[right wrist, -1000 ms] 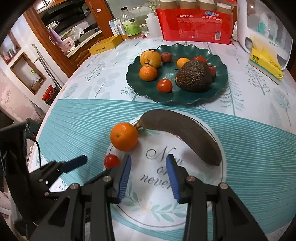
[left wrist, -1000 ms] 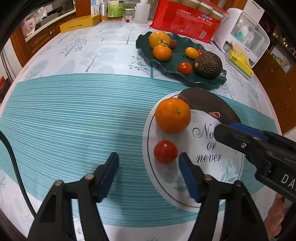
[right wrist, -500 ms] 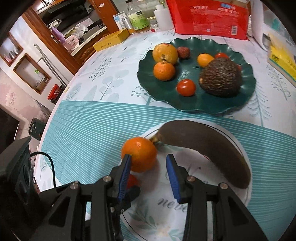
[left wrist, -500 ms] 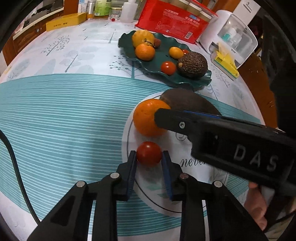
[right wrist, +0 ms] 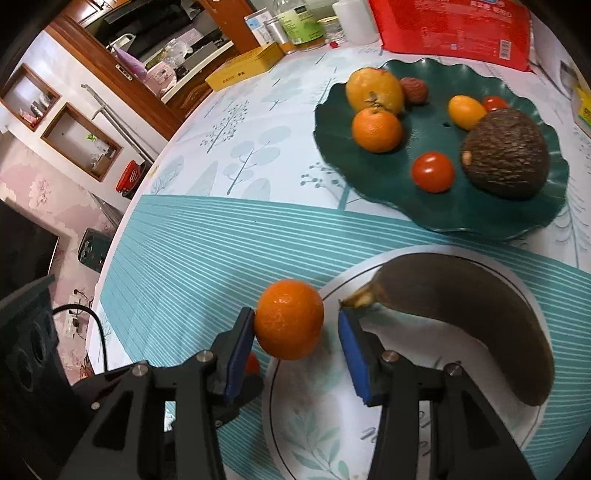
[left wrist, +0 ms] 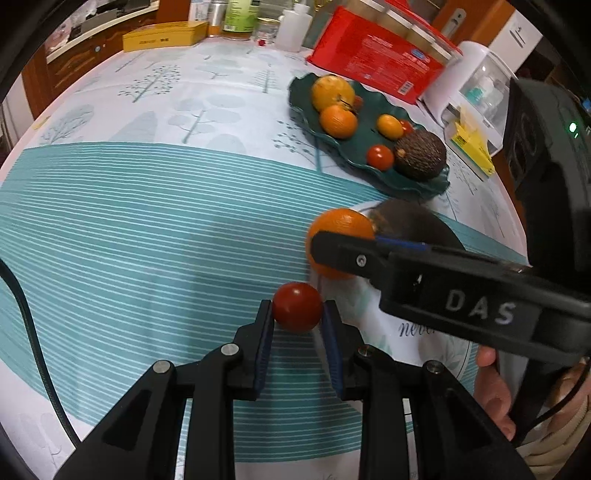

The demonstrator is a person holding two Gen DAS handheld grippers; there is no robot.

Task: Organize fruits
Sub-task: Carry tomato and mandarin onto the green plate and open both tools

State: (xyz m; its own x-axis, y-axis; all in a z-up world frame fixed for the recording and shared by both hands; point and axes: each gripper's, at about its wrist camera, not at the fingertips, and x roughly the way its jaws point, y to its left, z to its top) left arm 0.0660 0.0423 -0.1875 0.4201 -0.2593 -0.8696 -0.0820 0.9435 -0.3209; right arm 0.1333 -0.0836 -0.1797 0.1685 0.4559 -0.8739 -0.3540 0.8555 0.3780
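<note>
My left gripper (left wrist: 297, 325) is shut on a small red tomato (left wrist: 297, 311) and holds it just above the left rim of the white plate (left wrist: 424, 343). My right gripper (right wrist: 295, 332) is open around an orange (right wrist: 289, 318) at the plate's left edge (right wrist: 295, 406); its left pad touches the fruit, the right pad stands a little apart. A dark brown banana (right wrist: 472, 314) lies on the plate. The green wavy dish (right wrist: 376, 184) behind holds an avocado (right wrist: 506, 153), a tomato (right wrist: 433, 172), oranges and small fruits.
A red box (left wrist: 376, 62), bottles (left wrist: 240, 16), a yellow box (left wrist: 162, 35) and a white container (left wrist: 484, 88) stand along the table's far edge. A yellow packet (left wrist: 472, 147) lies right of the dish. The right gripper's body (left wrist: 461, 295) crosses the left wrist view.
My left gripper closed on the tomato and lifted it off the plate toward the left. My right gripper moved forward and left until its jaws sat around the orange.
</note>
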